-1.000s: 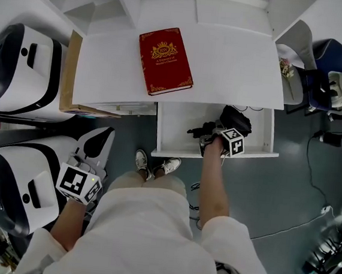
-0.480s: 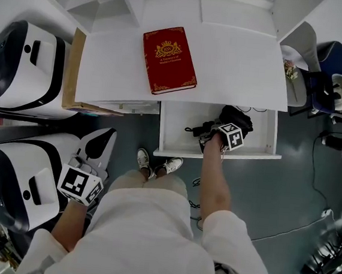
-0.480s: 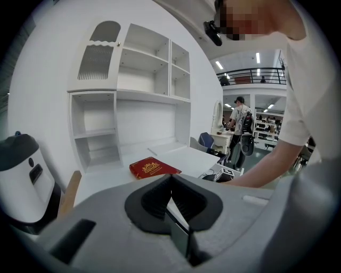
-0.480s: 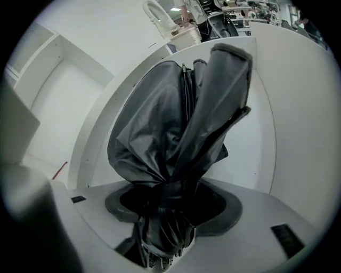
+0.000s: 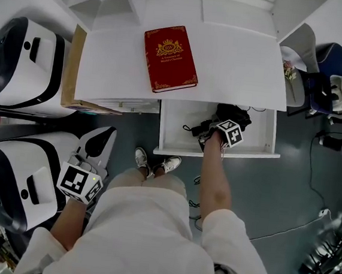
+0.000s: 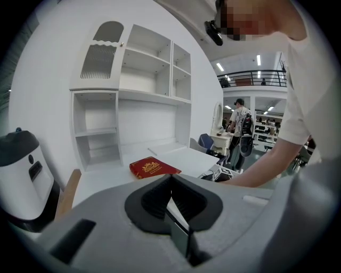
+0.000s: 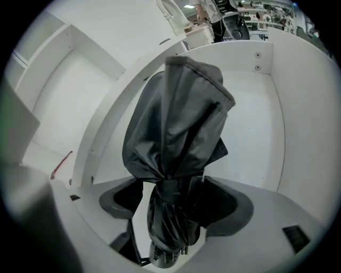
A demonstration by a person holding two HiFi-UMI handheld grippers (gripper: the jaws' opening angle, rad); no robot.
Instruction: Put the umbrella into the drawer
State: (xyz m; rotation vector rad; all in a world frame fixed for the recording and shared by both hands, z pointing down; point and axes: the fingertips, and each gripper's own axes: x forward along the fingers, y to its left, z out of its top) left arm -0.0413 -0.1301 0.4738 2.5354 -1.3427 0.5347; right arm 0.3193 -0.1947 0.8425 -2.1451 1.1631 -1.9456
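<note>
The jaws of the right gripper (image 7: 176,201) are spread wide, and they have just been opening. A folded dark grey umbrella (image 7: 176,117) is seen between them. A strip of white is seen between the left jaw and the cloth, so the umbrella is not squeezed. Its tied-up middle sits between the jaws, and its loose puffy part points away from the gripper. The umbrella is lying inside the white drawer (image 7: 250,133), on the drawer's floor. In the head view the drawer is pulled out from under the front edge of the white desk (image 5: 238,67), and the umbrella is seen in the middle to right part of it. The cube with square markers (image 5: 232,133) on the right gripper is held over the drawer, at the end of the person's bare arm (image 5: 212,179). A red book (image 5: 169,58) with gold print is laid flat on the desk top, well apart from the drawer. The left gripper (image 6: 171,184) is held low at the person's left side, away from the desk. Its jaws are pressed together and nothing is held between them. White shelves (image 6: 133,106) are seen past it, behind the desk. Two big white and black machines (image 5: 21,71) are placed on the floor to the left of the desk.
</note>
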